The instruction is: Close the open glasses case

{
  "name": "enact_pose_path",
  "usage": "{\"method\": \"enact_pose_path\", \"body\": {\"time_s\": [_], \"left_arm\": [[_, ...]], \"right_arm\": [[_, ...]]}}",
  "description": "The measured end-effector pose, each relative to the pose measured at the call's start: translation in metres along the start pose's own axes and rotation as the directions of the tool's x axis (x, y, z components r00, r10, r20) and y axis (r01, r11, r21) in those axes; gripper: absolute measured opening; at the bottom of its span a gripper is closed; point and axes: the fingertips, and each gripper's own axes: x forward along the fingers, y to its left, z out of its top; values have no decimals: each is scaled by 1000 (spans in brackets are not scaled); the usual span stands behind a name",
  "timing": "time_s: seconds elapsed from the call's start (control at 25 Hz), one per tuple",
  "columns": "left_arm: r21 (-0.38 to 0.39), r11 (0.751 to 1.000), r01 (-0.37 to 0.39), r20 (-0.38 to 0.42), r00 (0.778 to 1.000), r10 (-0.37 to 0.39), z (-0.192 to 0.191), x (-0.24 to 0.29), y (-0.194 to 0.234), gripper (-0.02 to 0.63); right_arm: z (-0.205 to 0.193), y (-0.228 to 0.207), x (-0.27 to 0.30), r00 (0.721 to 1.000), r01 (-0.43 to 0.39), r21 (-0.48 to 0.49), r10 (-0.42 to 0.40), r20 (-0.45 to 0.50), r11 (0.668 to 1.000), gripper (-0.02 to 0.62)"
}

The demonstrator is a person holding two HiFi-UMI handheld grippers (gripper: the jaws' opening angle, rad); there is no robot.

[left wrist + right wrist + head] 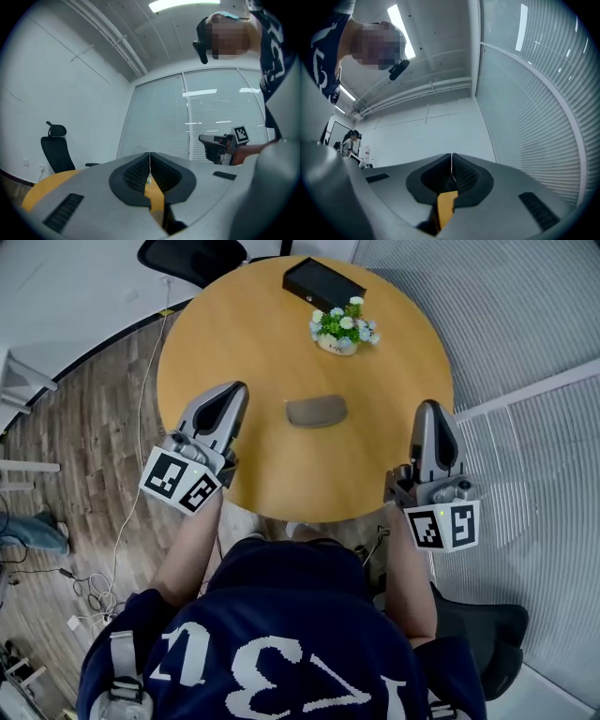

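A: Glasses case (317,412)?
B: Lying flat near the middle of the round tabletop (253,352), lid down, seemingly shut when seen from above. Touched by nothing.

A: Left tool (232,392)?
B: Hovering over the near left part of the tabletop, pointing away from the body, well apart from the case on its left. Jaws pressed together tip to tip, nothing between them. Marker cube (180,478) at the near end, off the edge.

A: Right tool (432,411)?
B: At the near right rim, body hanging past the edge, well apart from the case on the other side. Jaws likewise closed, empty.

A: Farther back?
B: Small potted plant (343,330) with white flowers just beyond the case, not touching it. Black box (323,283) behind the plant, near the far edge. Black chair (192,254) past the far rim.

A: Around the tabletop?
B: Wood floor (84,427) with loose cables on the left. White slatted blinds (534,117) filling the right tool's view. Navy shirt with white print at the bottom of the head view.
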Motion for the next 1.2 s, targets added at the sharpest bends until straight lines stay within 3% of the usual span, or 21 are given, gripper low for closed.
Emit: {"method": "enact_pose_path", "body": {"time_s": [0.24, 0.44, 0.64, 0.84, 1.2], "left_arm": [[-4, 999, -40, -27, 999, 40, -14, 31, 3, 15], [86, 996, -1, -110, 994, 10, -37, 51, 9, 15], [25, 998, 56, -109, 993, -53, -47, 72, 21, 14], [27, 995, 95, -107, 990, -92, -51, 88, 33, 14], [0, 994, 106, -141, 984, -104, -88, 113, 47, 14]], "right_arm": [[-27, -32, 32, 998, -50, 58, 52, -41, 997, 26], [-58, -40, 54, 994, -62, 96, 70, -84, 993, 27], [-73, -49, 63, 993, -11, 92, 21, -119, 996, 26], [-93, -52, 66, 987, 37, 82, -24, -160, 996, 26], [-152, -67, 62, 955, 76, 111, -40, -295, 991, 28]]}}
